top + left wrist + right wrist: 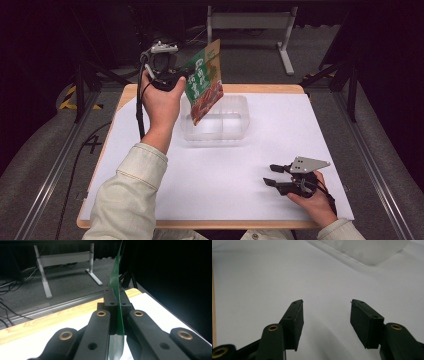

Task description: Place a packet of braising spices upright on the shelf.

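High view, upper middle of the frame: left hand-held gripper (184,76) clamped on a green and red snack packet (205,82), pinched near one edge so the rest hangs free and tilted, lower corner dipping toward the clear plastic tub (241,119) just below it. Held high and by the edge, probably, so the packet can be lowered into the tub without the jaws fouling the rim (whether that corner already touches the tub cannot be told). Tub standing on the white sheet covering the table (210,172), toward the far side, centre of the frame, within easy reach of either hand.

Left gripper view, centre: packet (115,285) seen edge-on as a thin green blade rising between the two black jaws, squeezed flat with no gap on either side; a firm grip, suited to a slippery film.

Lower right of the high view: right hand-held gripper (272,175) resting low over the table, well apart from the tub, jaws spread and nothing between them. Right gripper view: bare white sheet between the parted jaws, tub wall (372,251) at the upper right; parked out of the way, seemingly, leaving the path to the tub free.
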A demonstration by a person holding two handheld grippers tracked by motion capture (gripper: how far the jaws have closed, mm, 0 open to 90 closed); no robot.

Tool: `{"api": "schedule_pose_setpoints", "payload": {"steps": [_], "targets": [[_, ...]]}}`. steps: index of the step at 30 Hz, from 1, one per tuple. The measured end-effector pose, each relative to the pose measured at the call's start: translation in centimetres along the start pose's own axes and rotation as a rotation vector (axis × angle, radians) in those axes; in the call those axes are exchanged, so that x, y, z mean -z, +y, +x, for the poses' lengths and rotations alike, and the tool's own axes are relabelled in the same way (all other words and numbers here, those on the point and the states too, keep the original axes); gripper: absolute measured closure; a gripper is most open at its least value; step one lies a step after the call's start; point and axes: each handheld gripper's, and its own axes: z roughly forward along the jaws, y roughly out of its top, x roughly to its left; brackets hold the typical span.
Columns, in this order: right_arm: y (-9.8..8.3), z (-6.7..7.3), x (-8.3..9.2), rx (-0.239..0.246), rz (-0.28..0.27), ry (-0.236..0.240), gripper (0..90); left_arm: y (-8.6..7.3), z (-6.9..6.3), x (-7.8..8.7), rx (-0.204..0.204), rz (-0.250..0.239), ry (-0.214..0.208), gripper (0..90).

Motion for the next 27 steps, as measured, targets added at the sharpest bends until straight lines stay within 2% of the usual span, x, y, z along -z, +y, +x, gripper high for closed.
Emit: {"api": "schedule_pose_setpoints", "payload": {"steps": [10,16,27], "targets": [[0.0,0.0,0.0,-0.001,0.001,0.003,44.4,-1.0,0.2,-1.3,0.011,0.021,0.015,89.8],[0.0,0.0,0.0,0.002,0.0,0.004,44.4,-1.5,0.3,-2.1,-0.005,0.037,0.03,89.8],[0.0,0.1,0.0,0.006,0.003,0.004,44.3,-2.4,0.7,-3.3,0.015,0.047,0.046,89.7]]}}
